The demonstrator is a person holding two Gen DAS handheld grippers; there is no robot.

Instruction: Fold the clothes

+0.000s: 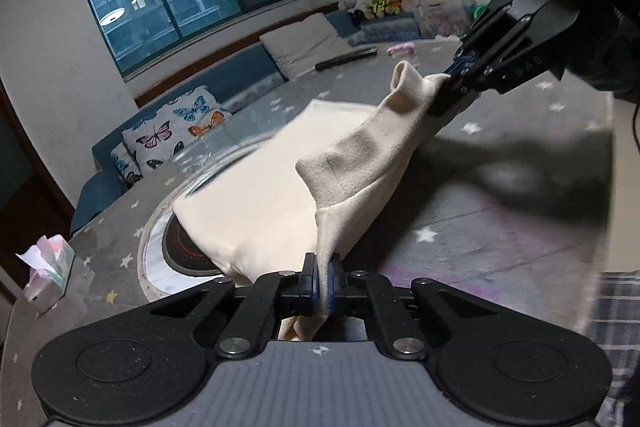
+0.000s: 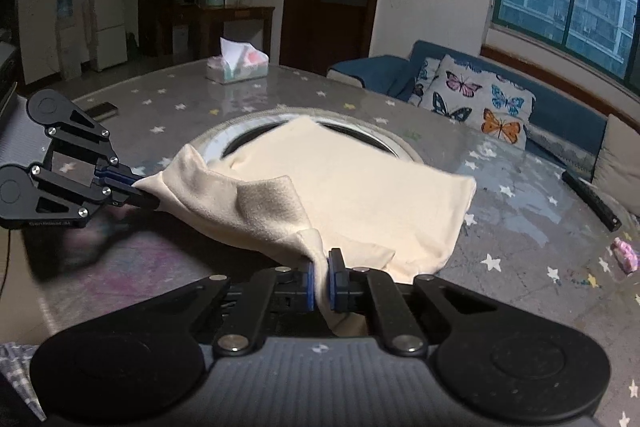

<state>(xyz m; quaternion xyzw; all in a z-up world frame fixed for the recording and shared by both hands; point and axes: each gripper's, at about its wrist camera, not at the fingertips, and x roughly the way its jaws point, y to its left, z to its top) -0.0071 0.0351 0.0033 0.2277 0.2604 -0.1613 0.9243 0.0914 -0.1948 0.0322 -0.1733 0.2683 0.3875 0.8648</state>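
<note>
- Left gripper [image 1: 323,281] and right gripper [image 2: 320,281] each pinch the near edge of the cream soft-fabric garment [image 2: 360,195], jaws closed on cloth; its far half lies on the round grey star-patterned tabletop [image 2: 500,227], mid-table.
- Carry both corners level toward the far edge — keep the span taut; lower together.

No readable text; tiny lettering on the left gripper [image 2: 138,189] is illegible.

garment [image 2: 360,187]: cream cloth, matt, soft nap | table cover [image 2: 240,99]: glossy, reflective, star-printed | gripper fingers [image 1: 310,277]: matt black plastic, blue pads, bright metal rivets | cushion [image 2: 480,103]: printed cloth
</note>
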